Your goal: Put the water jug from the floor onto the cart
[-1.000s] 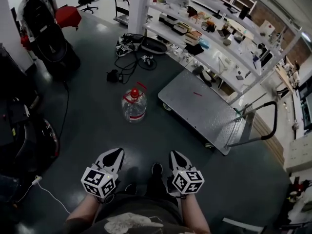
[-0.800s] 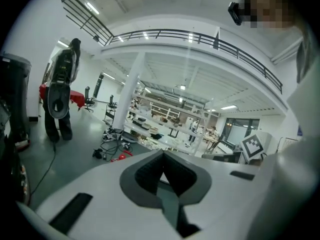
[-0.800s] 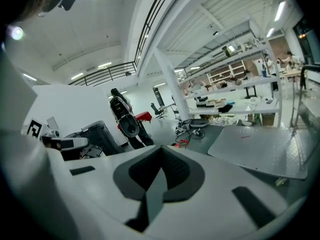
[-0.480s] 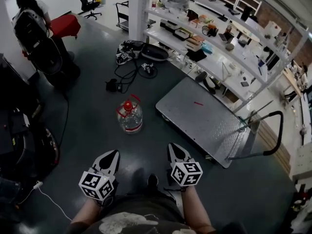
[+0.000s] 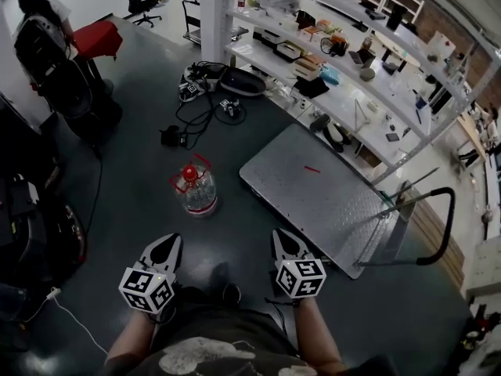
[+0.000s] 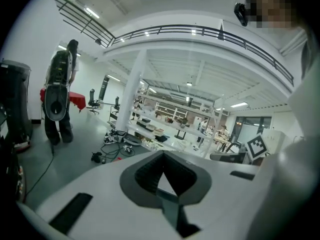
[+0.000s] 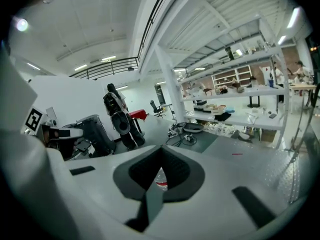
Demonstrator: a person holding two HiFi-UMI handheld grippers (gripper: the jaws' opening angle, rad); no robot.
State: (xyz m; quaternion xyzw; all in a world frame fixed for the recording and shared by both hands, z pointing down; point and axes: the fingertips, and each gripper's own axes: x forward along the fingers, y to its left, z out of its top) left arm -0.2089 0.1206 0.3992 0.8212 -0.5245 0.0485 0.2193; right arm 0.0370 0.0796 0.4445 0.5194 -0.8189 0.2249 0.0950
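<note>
A clear water jug (image 5: 192, 192) with a red cap and red handle stands upright on the dark floor, just left of the cart. The cart (image 5: 313, 186) is a low grey platform with a black push handle (image 5: 427, 245) at its right end; its deck carries only a small red mark. My left gripper (image 5: 167, 245) and right gripper (image 5: 282, 240) are held side by side near my body, short of the jug, both shut and empty. In the right gripper view, the jug (image 7: 160, 180) shows through the gap behind the shut right gripper (image 7: 161, 150). The left gripper (image 6: 162, 154) faces the shelves.
Long white shelving (image 5: 337, 61) full of gear runs behind the cart. Cables and small devices (image 5: 205, 92) lie on the floor beyond the jug. A person with a backpack (image 5: 39, 34) stands far left by dark equipment (image 5: 74, 92). A white cable (image 5: 74, 312) trails at lower left.
I have walked forward: the jug and cart have drawn nearer and slid down-left in the head view. Both grippers came along, still shut and empty.
</note>
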